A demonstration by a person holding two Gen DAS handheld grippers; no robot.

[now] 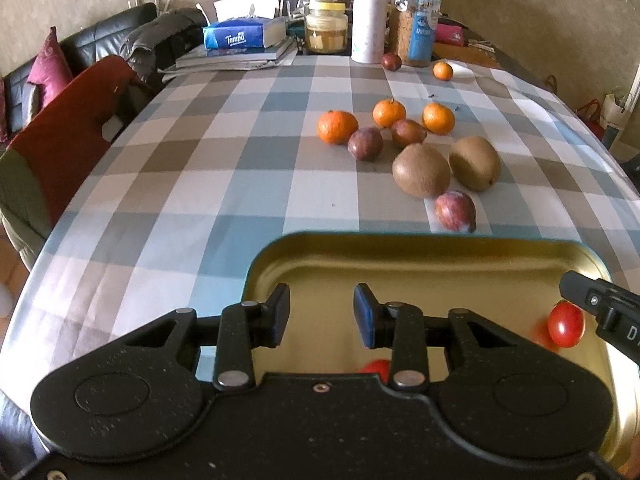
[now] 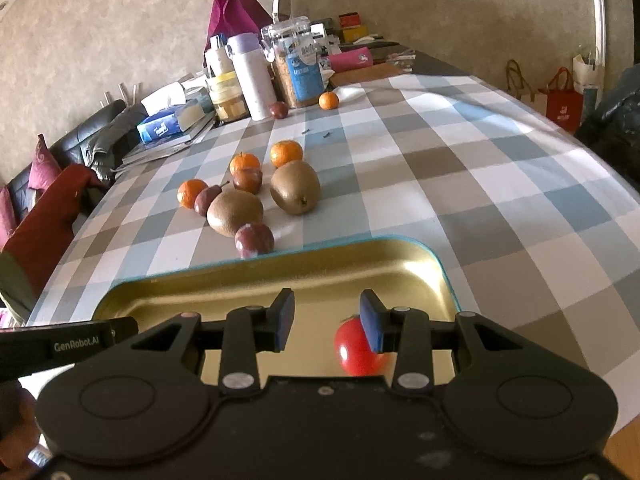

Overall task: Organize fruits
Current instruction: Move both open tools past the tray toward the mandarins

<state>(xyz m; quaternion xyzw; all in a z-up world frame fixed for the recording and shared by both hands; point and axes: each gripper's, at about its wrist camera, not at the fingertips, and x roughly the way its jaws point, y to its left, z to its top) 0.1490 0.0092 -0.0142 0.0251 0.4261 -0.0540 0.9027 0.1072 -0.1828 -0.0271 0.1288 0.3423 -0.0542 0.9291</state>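
Observation:
A gold tray with a teal rim (image 1: 440, 240) (image 2: 280, 254) lies on the checked tablecloth just below both grippers. My left gripper (image 1: 322, 316) hangs over its left part, open, with nothing between the pads. One red tomato (image 1: 566, 324) (image 2: 356, 354) rests in the tray under the right finger of my right gripper (image 2: 326, 322), which is open. A second tomato (image 1: 376, 366) peeks out from under the left gripper. Beyond the tray lie two kiwis (image 1: 421, 170) (image 2: 235, 212), several tangerines (image 1: 337, 127) and several dark purple fruits (image 1: 455, 211) (image 2: 254, 239).
At the table's far end stand a tissue box (image 1: 234, 36), a white bottle (image 1: 370, 20), jars (image 1: 416, 24) and stacked books, with a tangerine (image 1: 443, 71) and a purple fruit beside them. A red chair back (image 1: 68, 128) is at the left edge. Shopping bags (image 2: 564, 100) stand beyond the right edge.

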